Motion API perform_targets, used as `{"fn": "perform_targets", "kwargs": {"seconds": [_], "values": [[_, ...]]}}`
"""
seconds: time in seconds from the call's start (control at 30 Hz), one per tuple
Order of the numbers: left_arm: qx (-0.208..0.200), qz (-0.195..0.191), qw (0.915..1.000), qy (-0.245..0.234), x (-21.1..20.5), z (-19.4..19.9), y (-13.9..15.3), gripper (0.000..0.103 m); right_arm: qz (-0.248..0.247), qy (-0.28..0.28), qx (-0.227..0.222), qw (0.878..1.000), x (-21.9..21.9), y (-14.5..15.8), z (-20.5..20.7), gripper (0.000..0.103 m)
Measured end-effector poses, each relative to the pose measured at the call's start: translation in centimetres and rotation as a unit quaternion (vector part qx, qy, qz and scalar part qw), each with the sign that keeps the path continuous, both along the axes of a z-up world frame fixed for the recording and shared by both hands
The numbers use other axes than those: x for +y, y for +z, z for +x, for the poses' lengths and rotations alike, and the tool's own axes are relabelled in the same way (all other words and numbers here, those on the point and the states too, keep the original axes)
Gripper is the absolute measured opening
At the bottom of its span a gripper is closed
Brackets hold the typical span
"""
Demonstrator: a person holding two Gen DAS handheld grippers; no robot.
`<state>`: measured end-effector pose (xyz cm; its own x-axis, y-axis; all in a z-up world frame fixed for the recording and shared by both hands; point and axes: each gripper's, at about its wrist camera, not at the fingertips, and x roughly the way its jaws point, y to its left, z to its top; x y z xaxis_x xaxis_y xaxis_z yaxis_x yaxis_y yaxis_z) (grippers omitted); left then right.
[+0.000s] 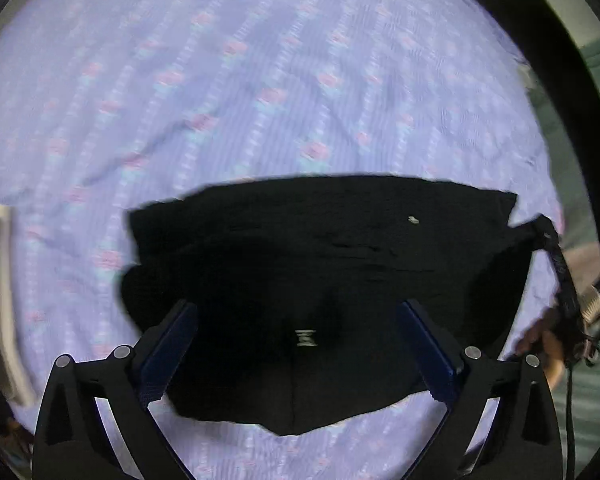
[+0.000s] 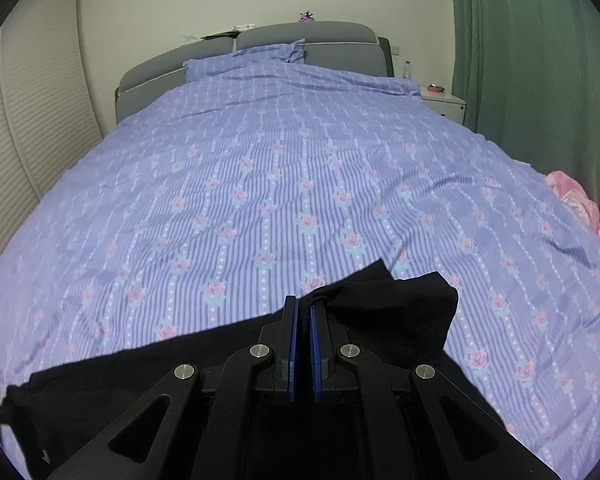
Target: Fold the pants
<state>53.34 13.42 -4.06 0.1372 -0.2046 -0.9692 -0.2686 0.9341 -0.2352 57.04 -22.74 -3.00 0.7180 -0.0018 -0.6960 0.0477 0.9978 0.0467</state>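
Black pants (image 1: pixel 320 264) lie folded on the purple flowered bedspread (image 1: pixel 220 100). My left gripper (image 1: pixel 298 312) is open, its blue-padded fingers (image 1: pixel 172 344) spread over the near part of the pants with nothing between them. In the right wrist view my right gripper (image 2: pixel 304 306) is shut on a bunched edge of the black pants (image 2: pixel 400 312), which trail back to the left under the gripper. The same held corner shows at the right in the left wrist view (image 1: pixel 548 232), lifted off the bed.
The bed (image 2: pixel 300 180) stretches ahead to a grey headboard (image 2: pixel 308 36) and pillow (image 2: pixel 260 56). A white nightstand (image 2: pixel 444 100) and green curtain (image 2: pixel 520 60) stand at the right, a pink cloth (image 2: pixel 576 196) at the bed's right edge, slatted doors (image 2: pixel 32 120) at the left.
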Motion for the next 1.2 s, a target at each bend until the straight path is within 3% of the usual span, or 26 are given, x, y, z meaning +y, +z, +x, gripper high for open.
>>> {"fn": "perform_targets", "kwargs": {"seconds": [0.07,0.13,0.17,0.2,0.27,0.37,0.53,0.67,0.73,0.83,0.9,0.97,1.07,1.2], "values": [[-0.030,0.064,0.9974,-0.014,-0.3,-0.4,1.6,0.101,-0.007,-0.002,-0.004,1.000,0.4,0.6,0.3,0.006],[-0.074,0.130,0.9871,-0.057,-1.5,-0.7,3.3,0.101,-0.007,0.000,-0.005,1.000,0.6,1.1,0.3,0.009],[-0.096,0.148,0.9806,-0.085,-2.1,-0.7,3.9,0.101,-0.003,0.001,0.002,1.000,0.5,1.2,0.2,0.020],[-0.121,0.159,0.9709,-0.132,-3.1,-0.8,4.2,0.101,0.002,0.005,0.010,1.000,0.5,1.2,0.2,0.042],[-0.144,0.159,0.9576,-0.193,-4.0,-1.0,4.0,0.101,-0.003,0.014,0.016,1.000,0.2,1.4,-0.5,0.063],[-0.160,0.185,0.9387,-0.243,-5.7,-0.8,1.8,0.100,-0.056,0.035,0.024,0.998,0.0,1.8,-1.8,0.065],[-0.150,0.166,0.9366,-0.270,-7.6,0.2,-1.8,0.096,-0.154,0.052,0.013,0.987,-1.5,1.8,-4.5,0.065],[-0.151,0.184,0.9255,-0.295,-9.9,1.1,-3.1,0.090,-0.206,0.073,0.021,0.976,-2.4,0.2,-6.0,0.065],[-0.157,0.178,0.9207,-0.309,-11.1,1.4,-3.3,0.090,-0.197,0.084,0.028,0.976,-3.1,-0.5,-5.8,0.065],[-0.156,0.172,0.9208,-0.313,-11.9,1.9,-3.6,0.090,-0.135,0.082,0.041,0.987,-5.3,-1.2,-4.5,0.065],[-0.147,0.170,0.9206,-0.319,-12.5,2.3,-4.3,0.078,-0.107,0.060,0.051,0.991,-6.6,-1.8,-3.3,0.065],[-0.139,0.175,0.9183,-0.327,-13.1,2.8,-4.9,0.056,-0.100,0.062,0.049,0.992,-6.9,-2.5,-2.6,0.065],[-0.139,0.157,0.9205,-0.330,-13.3,3.3,-5.4,0.042,-0.077,0.070,0.045,0.994,-7.0,-3.1,-1.4,0.064],[-0.153,0.143,0.9241,-0.320,-13.5,4.1,-5.0,0.034,-0.059,0.063,0.034,0.996,-7.1,-3.5,0.8,0.057]]}}
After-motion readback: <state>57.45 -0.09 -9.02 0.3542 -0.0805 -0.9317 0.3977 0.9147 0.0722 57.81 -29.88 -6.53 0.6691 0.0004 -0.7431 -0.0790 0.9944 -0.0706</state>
